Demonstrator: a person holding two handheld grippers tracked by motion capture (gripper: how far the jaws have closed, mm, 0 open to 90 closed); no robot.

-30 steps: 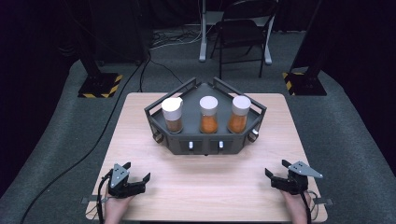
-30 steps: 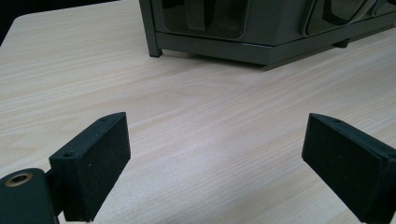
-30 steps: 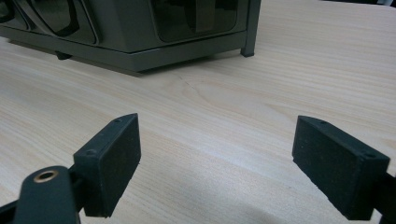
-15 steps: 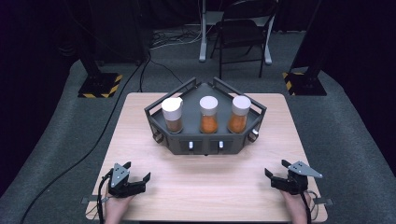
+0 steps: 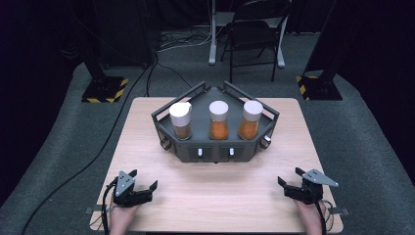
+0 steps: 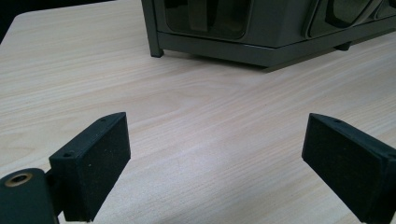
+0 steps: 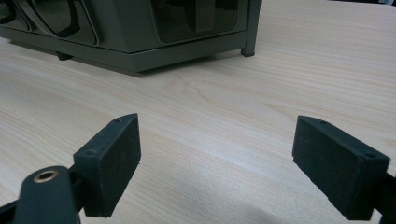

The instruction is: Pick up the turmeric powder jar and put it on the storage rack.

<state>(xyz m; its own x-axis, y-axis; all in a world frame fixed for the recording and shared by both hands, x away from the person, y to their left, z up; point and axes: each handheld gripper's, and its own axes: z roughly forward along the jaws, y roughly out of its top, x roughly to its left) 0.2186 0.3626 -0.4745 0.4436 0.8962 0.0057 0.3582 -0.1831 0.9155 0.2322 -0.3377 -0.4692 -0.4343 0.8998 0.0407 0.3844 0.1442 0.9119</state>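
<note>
With both my left gripper (image 5: 147, 188) and right gripper (image 5: 288, 182) resting wide-jawed and empty at the tabletop's (image 5: 205, 196) near corners, I judge the three capped jars (image 5: 219, 120) in the far-centre rack (image 5: 215, 149) rigid, smooth, possibly slippery, best gripped below the caps.

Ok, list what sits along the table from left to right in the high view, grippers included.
left gripper → white-capped jar with brownish fill → middle jar with orange fill → right jar with orange fill → right gripper
</note>
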